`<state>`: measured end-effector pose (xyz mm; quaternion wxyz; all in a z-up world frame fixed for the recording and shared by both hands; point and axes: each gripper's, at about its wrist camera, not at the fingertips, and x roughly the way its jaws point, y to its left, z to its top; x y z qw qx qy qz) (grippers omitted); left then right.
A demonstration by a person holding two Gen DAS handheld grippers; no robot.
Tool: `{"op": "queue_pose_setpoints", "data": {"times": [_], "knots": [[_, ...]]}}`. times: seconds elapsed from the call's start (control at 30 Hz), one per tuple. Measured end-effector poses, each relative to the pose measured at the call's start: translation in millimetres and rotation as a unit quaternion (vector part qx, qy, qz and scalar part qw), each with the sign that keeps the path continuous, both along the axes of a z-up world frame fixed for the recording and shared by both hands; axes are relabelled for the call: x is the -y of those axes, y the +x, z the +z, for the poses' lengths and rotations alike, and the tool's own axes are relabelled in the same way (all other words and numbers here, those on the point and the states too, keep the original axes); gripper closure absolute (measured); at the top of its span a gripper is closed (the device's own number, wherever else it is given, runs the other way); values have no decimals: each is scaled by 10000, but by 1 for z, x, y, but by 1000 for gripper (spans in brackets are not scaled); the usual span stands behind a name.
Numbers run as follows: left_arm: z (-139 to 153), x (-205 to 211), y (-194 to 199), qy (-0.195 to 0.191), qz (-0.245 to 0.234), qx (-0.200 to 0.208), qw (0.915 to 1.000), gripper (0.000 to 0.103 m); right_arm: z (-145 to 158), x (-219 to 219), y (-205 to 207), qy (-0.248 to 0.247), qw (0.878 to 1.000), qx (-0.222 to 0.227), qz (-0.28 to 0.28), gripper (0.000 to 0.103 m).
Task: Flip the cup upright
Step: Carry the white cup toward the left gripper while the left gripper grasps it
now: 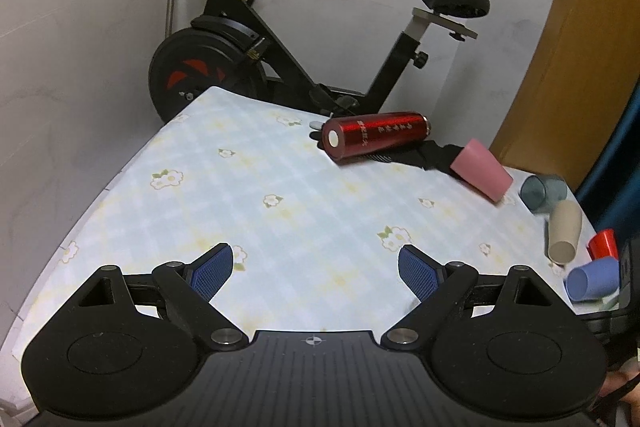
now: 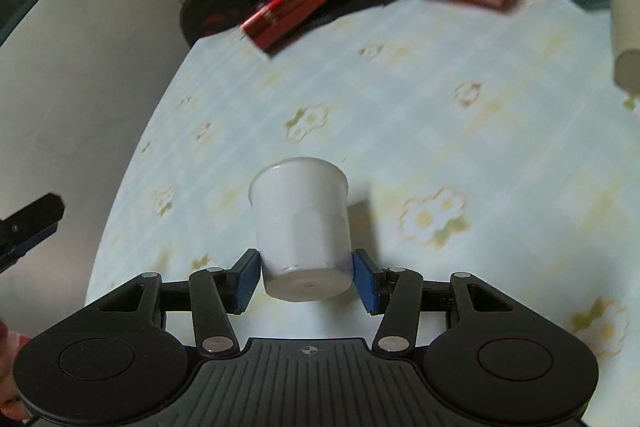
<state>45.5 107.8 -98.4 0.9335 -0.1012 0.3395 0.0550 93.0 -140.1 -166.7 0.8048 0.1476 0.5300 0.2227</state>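
Two grippers: your right gripper [image 2: 306, 277] has its jaws pinching the white cup [image 2: 301, 227] near its base — apparently lifted above the worktop [image 2: 440, 99], though blur obscures this. Your left gripper [image 1: 316, 269] hovers, jaws spread wide.

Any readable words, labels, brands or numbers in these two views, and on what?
Red bottle: a line of white characters runs along its side, too small to read in the left view and blurred in the right.
White cup, held in the right hand-held gripper: no text visible.
Nothing else carries lettering.
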Motion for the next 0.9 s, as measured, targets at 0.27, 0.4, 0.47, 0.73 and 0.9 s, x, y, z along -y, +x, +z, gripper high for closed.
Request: {"op": "queue_pose_setpoints", "data": {"times": [0.27, 0.4, 0.47, 0.73, 0.9], "knots": [[-4, 9, -1, -9, -101, -110, 9999, 12, 4, -3, -11, -190, 9989, 140, 406, 41], [-6, 15, 0, 0, -168, -160, 9997, 12, 14, 5, -20, -355, 9968, 581, 413, 27], [-8, 18, 0, -13, -198, -195, 9996, 12, 19, 12, -26, -486, 9938, 921, 387, 22], [-18, 30, 5, -169, -329, -414, 9985, 12, 38, 54, -45, -935, 9761, 1963, -10, 11], [-31, 38, 11, -251, -426, -646, 9967, 12, 38, 75, -44, -976, 9735, 2050, -260, 11]]}}
